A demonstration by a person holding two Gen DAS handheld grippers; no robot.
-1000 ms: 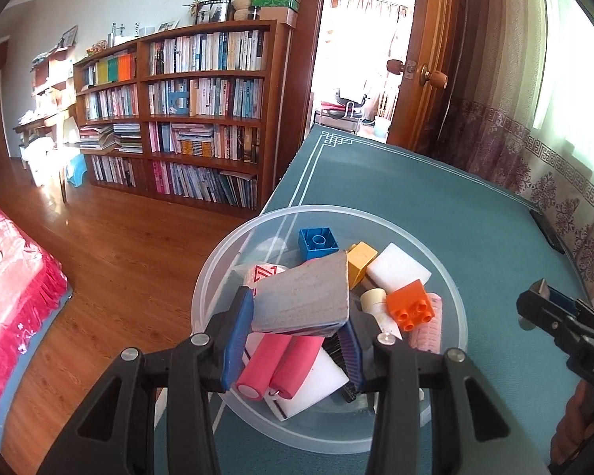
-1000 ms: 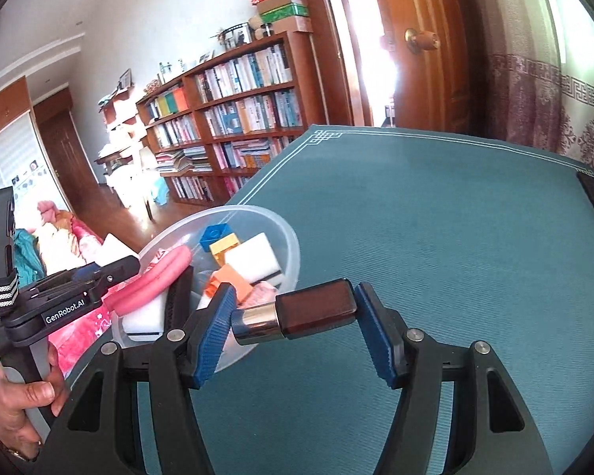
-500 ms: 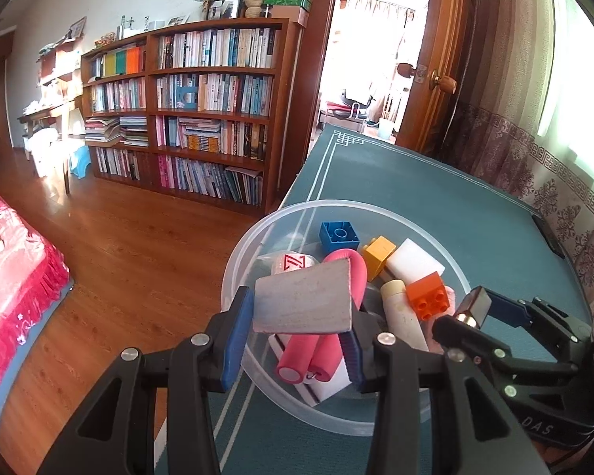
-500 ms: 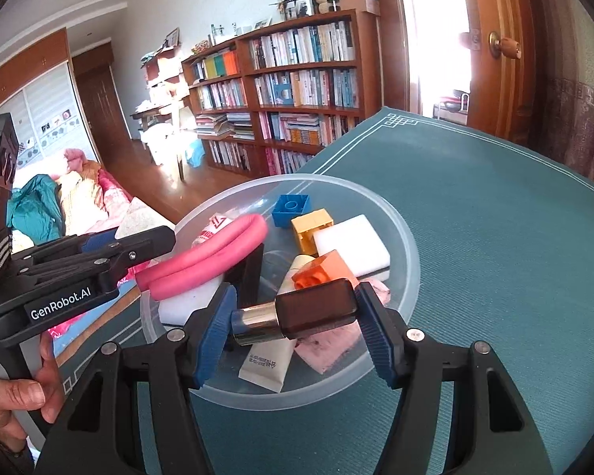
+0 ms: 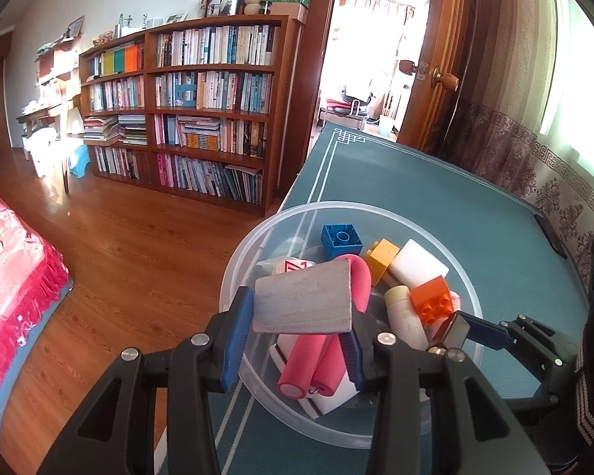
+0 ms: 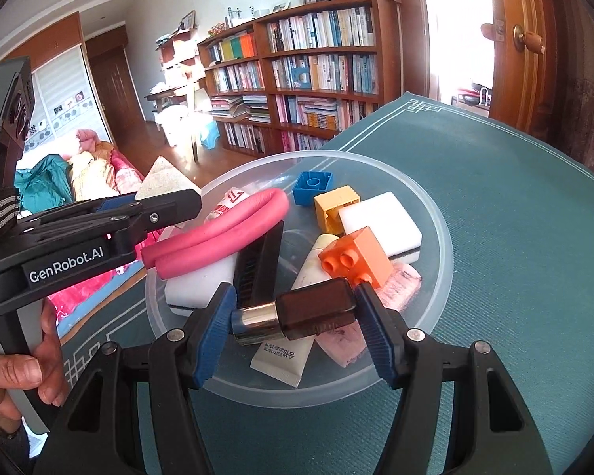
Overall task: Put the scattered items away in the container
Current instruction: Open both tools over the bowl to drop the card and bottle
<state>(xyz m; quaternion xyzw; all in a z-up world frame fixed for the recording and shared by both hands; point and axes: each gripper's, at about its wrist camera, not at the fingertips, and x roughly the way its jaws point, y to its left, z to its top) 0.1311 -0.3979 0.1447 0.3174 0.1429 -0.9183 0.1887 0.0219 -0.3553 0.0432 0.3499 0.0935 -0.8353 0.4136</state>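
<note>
Across the right half of your right-wrist view the teal table (image 6: 514,217) lies bare up to its white border lines at the top, so the open room is on that side; on the left side of the frame the table edge falls away to the wooden floor (image 5: 118,257). Your clear plastic bowl (image 6: 441,233) sits close to that left edge, its near rim just under both tools. Inside it you can see a folded pink foam tube (image 6: 217,233), a white sponge block (image 6: 380,221), a cream squeeze tube (image 6: 293,340), a black comb (image 6: 257,261), and orange (image 6: 356,257), yellow (image 6: 332,206) and blue (image 6: 313,186) toy bricks, packed close with little bare floor between them. Your left gripper (image 5: 303,316) is clamped on a grey wedge-shaped block (image 5: 305,301), held above the bowl's near-left part, over the pink tube. Your right gripper (image 6: 295,312) is clenched on a small dark brown bottle with a metal cap (image 6: 297,310), lying crosswise between the blue pads above the bowl's near rim, over the cream tube. At the lower left of that frame your hand (image 6: 16,376) grips the left tool's handle, beyond the bowl's left rim.
</note>
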